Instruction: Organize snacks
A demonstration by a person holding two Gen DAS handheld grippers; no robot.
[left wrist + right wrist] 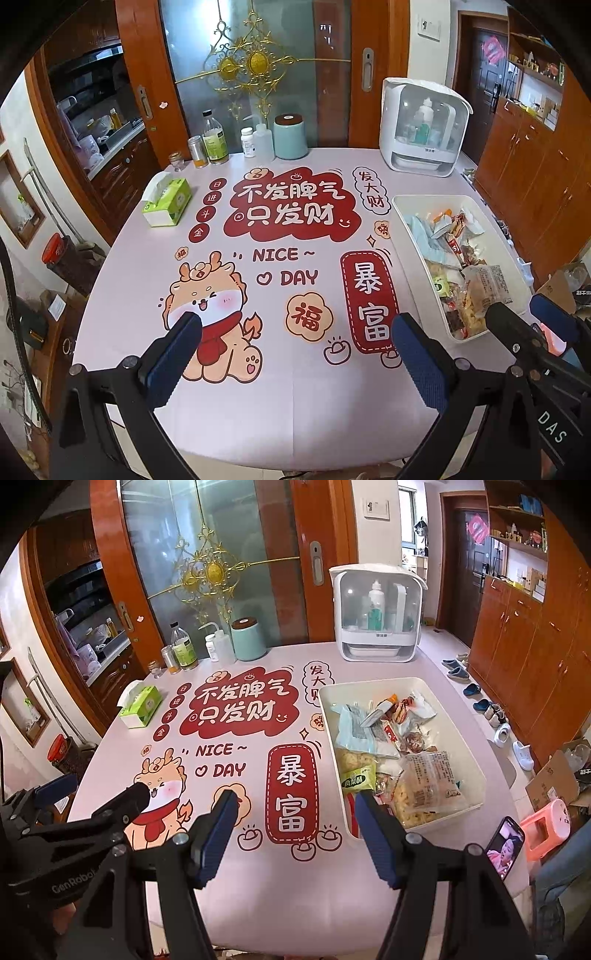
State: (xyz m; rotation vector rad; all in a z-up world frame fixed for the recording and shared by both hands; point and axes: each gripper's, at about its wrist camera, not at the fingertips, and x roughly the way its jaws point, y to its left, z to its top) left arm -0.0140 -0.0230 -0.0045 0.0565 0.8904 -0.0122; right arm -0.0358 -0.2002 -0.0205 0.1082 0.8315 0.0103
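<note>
- Over the near edge of the tabletop [229, 417], the left gripper [295, 354] hangs with its jaws spread wide and nothing between its blue pads; below it lies the printed cartoon dragon [212, 295] of the table cover.
- Beside it, toward the near right corner, the right gripper [295, 830] stands with its jaws parted too, holding nothing, its right finger [376, 834] seen in front of the near left corner of the bin.
- Along the right edge of the tabletop sits a white bin [332, 746], open on top and filled with loose snack packets [428, 779]: a clear bag of pale crackers near the front, a green-labelled pack [357, 779] at the bin's near left side, a pale blue pouch [354, 727] further back, and small red and orange wrappers at the far end.
- At the near right corner, just outside the bin, a phone [505, 845] leans upright with its screen lit.
- Near the left edge lies a green tissue box [168, 201].
- Along the far edge stand a small glass jar, a tin, a green-labelled bottle [214, 138], a white pill bottle, a squeeze bottle and a pale blue canister [290, 136] with a dark lid.
- At the far right corner stands a white cabinet [424, 125] with a clear door, bottles inside.
</note>
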